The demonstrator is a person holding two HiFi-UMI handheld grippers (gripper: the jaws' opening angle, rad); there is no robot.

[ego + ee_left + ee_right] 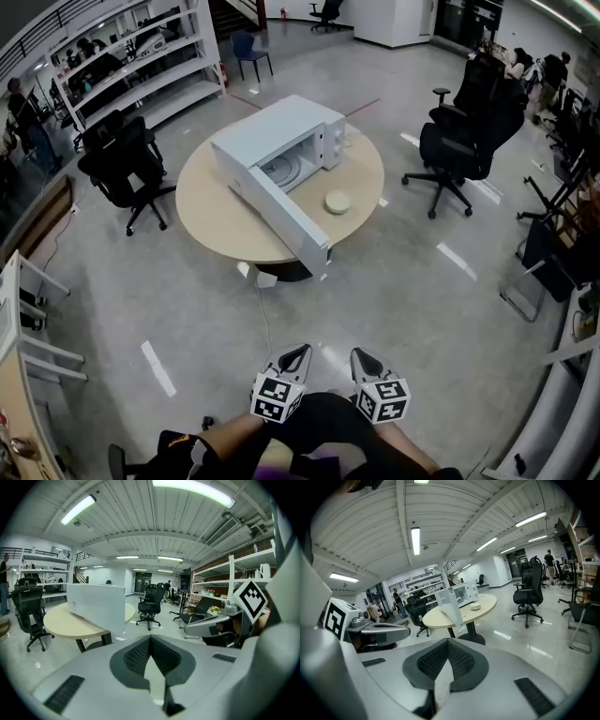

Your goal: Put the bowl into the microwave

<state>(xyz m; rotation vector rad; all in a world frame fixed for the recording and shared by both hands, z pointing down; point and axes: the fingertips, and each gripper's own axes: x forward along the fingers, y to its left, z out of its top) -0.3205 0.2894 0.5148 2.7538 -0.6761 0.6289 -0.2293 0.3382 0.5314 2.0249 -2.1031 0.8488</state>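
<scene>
Grey polished floor [422, 300] of an open office, with a round tabletop [211, 211] well ahead of us. On it sits a white microwave [291, 127], its door [286, 214] swung wide open toward us. The small pale bowl [337, 202] rests on the tabletop just beside the open cavity, outside it, to the right of the door; it's too far off for us to say if anything is in it. We see the left hand-held gripper [300, 351] and the right hand-held gripper [357, 354] low by the body, side by side, well apart from the tabletop. Both are clenched: in each gripper view the jaws meet at the tips with nothing between them. Black office chairs [127, 169] stand either side of the tabletop, white shelving [141, 66] at far left.
</scene>
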